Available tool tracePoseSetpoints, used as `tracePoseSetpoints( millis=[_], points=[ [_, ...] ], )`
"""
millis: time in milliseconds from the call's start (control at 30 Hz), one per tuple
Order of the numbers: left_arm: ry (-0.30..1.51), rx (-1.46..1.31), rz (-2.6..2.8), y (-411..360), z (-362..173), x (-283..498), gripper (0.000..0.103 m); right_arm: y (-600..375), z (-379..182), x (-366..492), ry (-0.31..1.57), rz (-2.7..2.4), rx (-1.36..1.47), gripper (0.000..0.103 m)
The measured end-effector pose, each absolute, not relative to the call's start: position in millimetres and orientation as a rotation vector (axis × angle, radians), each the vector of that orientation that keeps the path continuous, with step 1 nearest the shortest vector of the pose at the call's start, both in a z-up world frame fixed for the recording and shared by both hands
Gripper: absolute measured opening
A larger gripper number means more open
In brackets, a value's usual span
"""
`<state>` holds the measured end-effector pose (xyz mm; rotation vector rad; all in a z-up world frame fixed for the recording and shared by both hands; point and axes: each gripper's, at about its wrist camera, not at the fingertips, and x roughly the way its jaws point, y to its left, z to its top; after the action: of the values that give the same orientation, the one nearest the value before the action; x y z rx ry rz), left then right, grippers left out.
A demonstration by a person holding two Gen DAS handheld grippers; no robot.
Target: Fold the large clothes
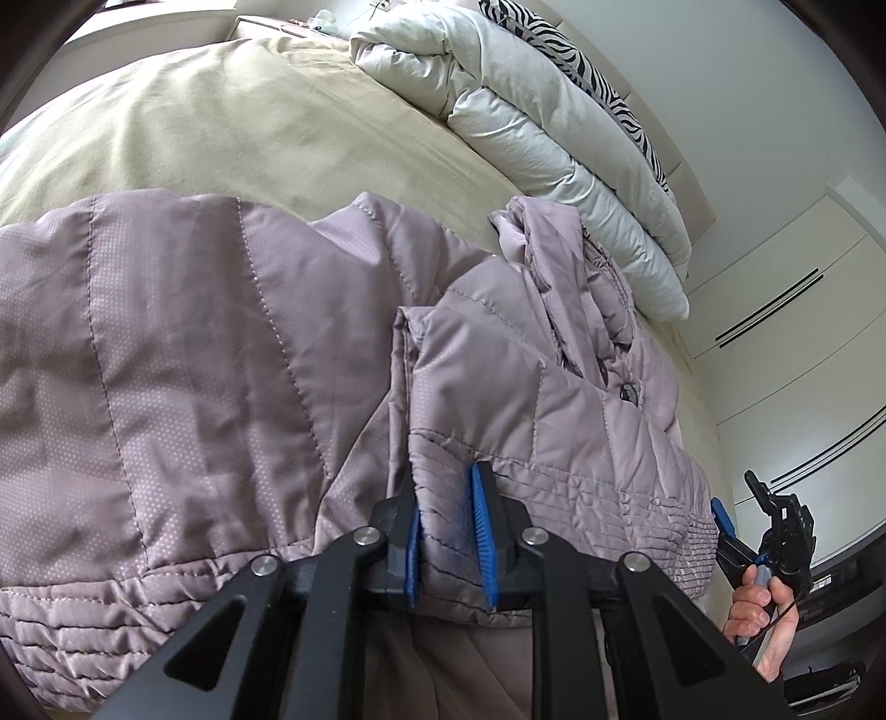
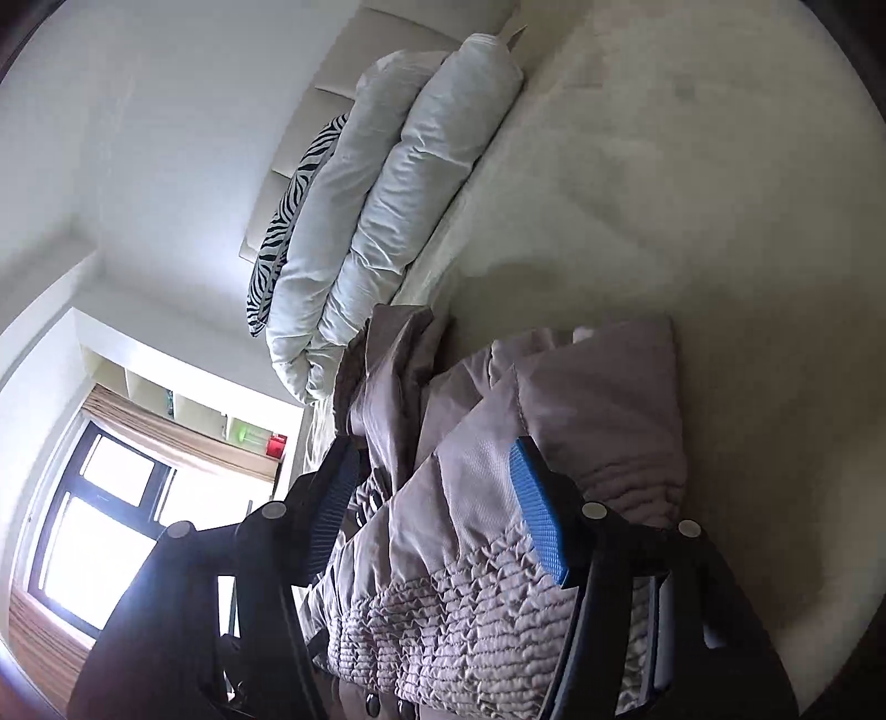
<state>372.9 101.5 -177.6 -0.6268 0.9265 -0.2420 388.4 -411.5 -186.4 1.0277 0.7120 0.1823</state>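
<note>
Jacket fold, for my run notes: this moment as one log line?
jacket: on bed | left hand-held gripper: clamps hem | right hand-held gripper: straddles hem, grip unclear

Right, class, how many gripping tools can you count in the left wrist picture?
2. The left tool sits bottom centre, pinching the jacket hem; the right tool is at the right edge, held in a hand.

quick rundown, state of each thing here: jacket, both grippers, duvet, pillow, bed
jacket: mauve, quilted, lying on the bed, right part folded over
left gripper: shut on the jacket's ribbed hem
right gripper: jaws around the jacket's hem, grip unclear
duvet: white, rolled up along the headboard
zebra pillow: propped behind the duvet
bed: covered with a beige sheet
</note>
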Motion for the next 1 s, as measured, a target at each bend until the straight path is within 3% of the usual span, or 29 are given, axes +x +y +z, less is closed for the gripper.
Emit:
tracePoseSetpoints(
  millis=[67, 133, 167, 267, 367, 433, 500, 533, 567, 600, 733, 867, 1000],
  points=[
    [0.917, -0.619, -0.243, 100.5, -178.2, 371.2, 0.021, -420.1, -204.6, 406.0, 0.788, 0.148, 1.070, 0.056],
    [0.913, -0.615, -0.247, 100.3, -179.2, 370.2, 0.021, -422.0, -224.1, 417.7, 0.851, 0.122, 1.067, 0.041],
    [0.910, -0.615, -0.249, 100.4, -180.0, 369.7, 0.021, -421.6, -229.6, 419.4, 0.867, 0.103, 1.033, 0.028],
    [0.902, -0.614, -0.254, 100.9, -181.8, 367.8, 0.021, -424.2, -241.9, 414.0, 0.823, 0.120, 1.026, 0.020],
    [0.884, -0.648, -0.272, 106.0, -177.6, 363.5, 0.021, -427.7, -239.0, 406.6, 0.797, 0.122, 1.046, 0.022],
    [0.860, -0.683, -0.256, 115.0, -167.2, 350.2, 0.035, -421.4, -213.3, 392.6, 0.776, 0.085, 0.967, 0.025],
    [0.811, -0.709, -0.238, 126.4, -149.4, 327.3, 0.076, -406.8, -179.8, 370.4, 0.729, 0.131, 0.873, 0.031],
    [0.780, -0.725, -0.237, 133.7, -138.8, 312.5, 0.083, -396.4, -162.0, 358.5, 0.714, 0.139, 0.808, 0.037],
    [0.744, -0.739, -0.239, 142.3, -128.1, 296.1, 0.091, -384.3, -144.8, 345.6, 0.701, 0.135, 0.739, 0.062],
    [0.709, -0.753, -0.245, 152.4, -118.6, 279.0, 0.097, -371.8, -127.6, 330.1, 0.666, 0.133, 0.675, 0.072],
    [0.636, -0.839, -0.184, 211.2, -101.3, 206.6, 0.100, -321.4, -72.9, 267.9, 0.536, 0.126, 0.462, 0.089],
    [0.551, -0.977, -0.025, 290.2, -110.4, 126.3, 0.102, -285.0, -48.8, 221.8, 0.469, 0.210, 0.459, 0.096],
    [0.476, -1.220, 0.135, 366.6, -147.8, 54.8, 0.102, -251.8, -45.8, 195.6, 0.520, 0.323, 0.519, 0.096]
  ],
)
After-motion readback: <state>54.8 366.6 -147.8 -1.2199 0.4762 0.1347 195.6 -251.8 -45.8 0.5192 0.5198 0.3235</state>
